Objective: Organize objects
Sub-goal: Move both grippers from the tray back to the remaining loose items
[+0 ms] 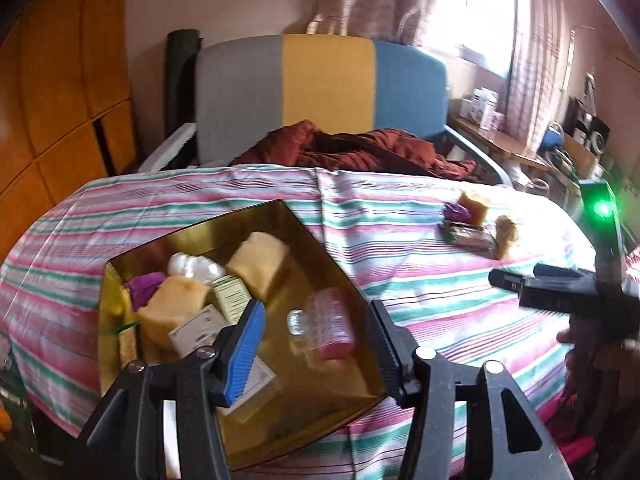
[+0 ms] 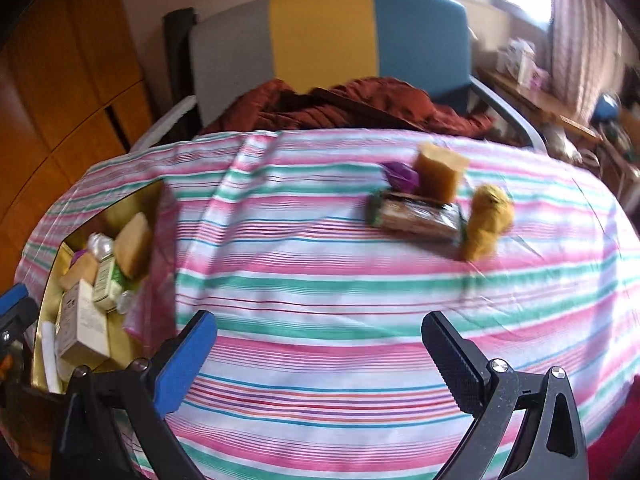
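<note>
Over the striped cloth [image 2: 320,280] that covers the table, both grippers hang with nothing in them. Farthest left, the gold box [image 1: 120,280] sits under the left gripper [image 1: 316,344], whose jaws stand partly spread: the blue pad [image 1: 244,352] is on the left, the black ribbed pad [image 1: 384,344] on the right, and neither presses on anything. Between those jaws, down on the box floor, lies a small clear bottle with pink print [image 1: 324,328], on its side and free of both pads. Left of the blue pad the box holds a white carton [image 1: 196,332], a tan sponge block [image 1: 172,300], a purple crumpled thing [image 1: 144,284], a white-capped bottle [image 1: 192,266] and a green-labelled carton [image 1: 230,294]; a second tan block [image 1: 258,260] leans beyond them. Right of the box, the right gripper [image 2: 320,360] holds its jaws spread wide above bare cloth, blue pad [image 2: 184,364] left and black pad [image 2: 456,364] right, touching nothing. Well ahead of these jaws and a little to their right lies a loose group still on the cloth: a purple wrapper [image 2: 400,176], a tan sponge block [image 2: 440,176] standing just behind a flat packet [image 2: 420,212], and a yellow fuzzy thing [image 2: 488,220] touching the packet's right end. Behind the table stands a chair [image 2: 320,40] with a rust-red cloth [image 2: 360,108] heaped on its seat.
</note>
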The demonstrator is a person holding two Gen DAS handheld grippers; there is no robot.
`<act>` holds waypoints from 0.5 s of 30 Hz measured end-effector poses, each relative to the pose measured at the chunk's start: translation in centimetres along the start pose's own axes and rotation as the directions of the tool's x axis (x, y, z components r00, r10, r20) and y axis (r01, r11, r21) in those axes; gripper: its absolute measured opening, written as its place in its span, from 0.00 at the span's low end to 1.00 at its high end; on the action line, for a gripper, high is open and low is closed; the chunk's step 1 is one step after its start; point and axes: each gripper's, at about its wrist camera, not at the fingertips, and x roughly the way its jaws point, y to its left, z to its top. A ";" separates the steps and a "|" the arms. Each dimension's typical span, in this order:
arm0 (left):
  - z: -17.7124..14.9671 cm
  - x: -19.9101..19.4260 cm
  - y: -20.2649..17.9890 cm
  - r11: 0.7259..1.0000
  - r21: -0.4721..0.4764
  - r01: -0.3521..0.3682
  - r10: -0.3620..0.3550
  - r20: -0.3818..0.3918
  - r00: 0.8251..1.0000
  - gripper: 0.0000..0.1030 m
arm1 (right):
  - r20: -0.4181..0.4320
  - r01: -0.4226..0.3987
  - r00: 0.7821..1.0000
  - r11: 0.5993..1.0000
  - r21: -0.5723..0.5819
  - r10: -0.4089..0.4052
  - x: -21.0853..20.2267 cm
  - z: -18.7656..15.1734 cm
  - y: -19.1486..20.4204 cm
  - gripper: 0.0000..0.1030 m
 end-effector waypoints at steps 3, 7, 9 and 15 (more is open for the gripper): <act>0.4 0.4 -1.2 0.999 0.036 0.029 -0.028 -0.006 1.000 0.57 | -0.010 0.004 1.000 0.998 0.064 -0.003 -0.1 1.1 -2.8 1.00; 0.6 1.3 -3.0 0.994 0.083 0.065 -0.063 -0.027 0.998 0.58 | -0.001 0.053 0.999 0.988 0.143 -0.054 -0.1 3.4 -7.0 1.00; 0.7 1.8 -3.8 0.992 0.096 0.086 -0.082 -0.042 0.996 0.58 | 0.005 0.085 0.996 0.981 0.175 -0.087 0.3 4.6 -9.0 1.00; 1.2 3.2 -5.0 0.988 0.081 0.132 -0.125 -0.078 0.989 0.58 | -0.039 0.135 0.991 0.961 0.243 -0.129 4.0 7.3 -13.7 1.00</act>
